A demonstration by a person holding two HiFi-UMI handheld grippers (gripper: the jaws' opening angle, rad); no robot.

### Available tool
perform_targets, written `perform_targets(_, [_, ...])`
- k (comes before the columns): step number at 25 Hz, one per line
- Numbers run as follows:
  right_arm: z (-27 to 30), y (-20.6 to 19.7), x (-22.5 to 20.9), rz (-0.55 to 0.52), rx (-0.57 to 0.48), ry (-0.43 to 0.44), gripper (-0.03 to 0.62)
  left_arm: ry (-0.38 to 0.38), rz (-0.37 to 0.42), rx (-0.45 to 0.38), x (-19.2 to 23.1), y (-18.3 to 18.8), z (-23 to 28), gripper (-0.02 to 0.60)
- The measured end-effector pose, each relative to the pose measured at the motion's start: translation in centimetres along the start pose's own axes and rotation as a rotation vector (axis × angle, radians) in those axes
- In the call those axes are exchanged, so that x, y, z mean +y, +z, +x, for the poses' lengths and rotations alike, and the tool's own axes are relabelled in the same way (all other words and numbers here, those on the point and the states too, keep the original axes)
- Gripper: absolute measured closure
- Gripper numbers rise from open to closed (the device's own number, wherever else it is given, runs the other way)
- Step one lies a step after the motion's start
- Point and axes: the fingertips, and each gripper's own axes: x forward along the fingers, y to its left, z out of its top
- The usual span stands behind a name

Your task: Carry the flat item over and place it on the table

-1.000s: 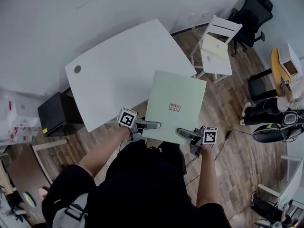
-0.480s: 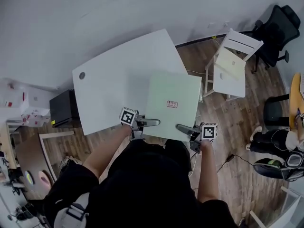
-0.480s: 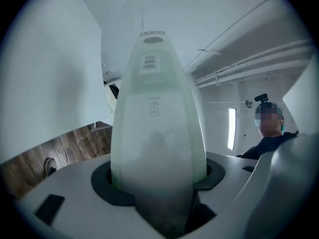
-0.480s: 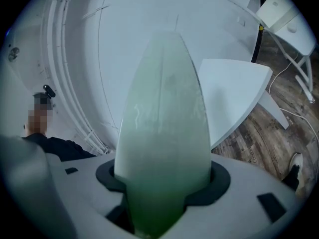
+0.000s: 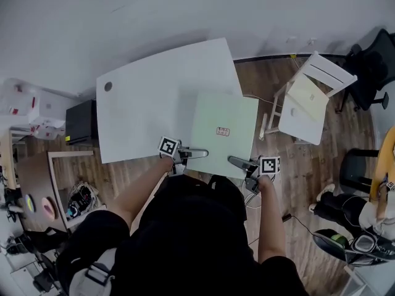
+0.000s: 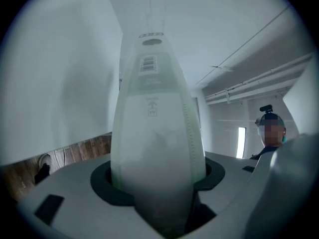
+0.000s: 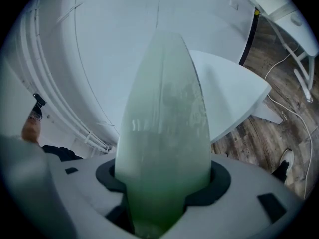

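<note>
A pale green flat board (image 5: 222,131) with a small label near its middle is held level in front of me, its near edge gripped from both sides. On its near left corner my left gripper (image 5: 197,153) is shut, and my right gripper (image 5: 237,161) is shut on the near right corner. The board's far left part hangs over the front right corner of the white table (image 5: 148,97). In the left gripper view the board (image 6: 154,133) fills the gap between the jaws. The right gripper view shows the same, with the board (image 7: 164,133) clamped between the jaws.
A white chair (image 5: 321,73) with a pale yellow panel (image 5: 307,97) on its seat stands right of the table. A black box (image 5: 80,121) sits on the floor at the table's left. Cables (image 5: 256,97) run over the wooden floor. A black office chair (image 5: 373,60) is at far right.
Both grippers and the board have come closer to the table; the board now overlaps its front right corner. The chair has slid to the right in the head view.
</note>
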Motion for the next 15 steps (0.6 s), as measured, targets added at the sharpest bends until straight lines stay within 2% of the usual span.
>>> perform_targets(2, [0.4, 1.9, -0.2, -0.031, 0.033, 0.037, 0.298, -0.004, -0.011, -0.034, 0.7, 1.2, 0.6, 0.288])
perform_targets(3, [0.3, 2.7, -0.6, -0.04, 0.052, 0.029, 0.298, -0.005, -0.02, -0.051, 1.1, 1.7, 1.0, 0.288])
perform_targets(5, [-0.6, 3.7, -2.5, 0.005, 0.091, -0.075, 0.298, -0.003, -0.043, -0.088, 1.9, 2.6, 1.8, 0.288])
perform_targets(6, [-0.8, 4.1, -3.2, 0.021, 0.109, -0.083, 0.298, -0.002, -0.048, -0.103, 2.4, 2.9, 2.2, 0.288])
perform_targets(8, [-0.3, 5.3, -3.4, -0.003, 0.146, 0.001, 0.298, 0.004, -0.057, -0.134, 3.7, 3.5, 2.9, 0.288])
perform_targets(9, [-0.3, 6.0, -3.9, -0.007, 0.165, 0.012, 0.298, 0.009, -0.065, -0.152, 4.4, 3.9, 3.3, 0.288])
perform_targets(12, [0.0, 8.5, -5.2, -0.052, 0.22, 0.025, 0.298, 0.007, -0.103, -0.204, 5.9, 5.4, 4.3, 0.288])
perform_targets(15, [0.5, 9.7, -7.0, -0.004, 0.258, -0.003, 0.298, 0.014, -0.172, -0.232, 7.3, 6.4, 4.8, 0.284])
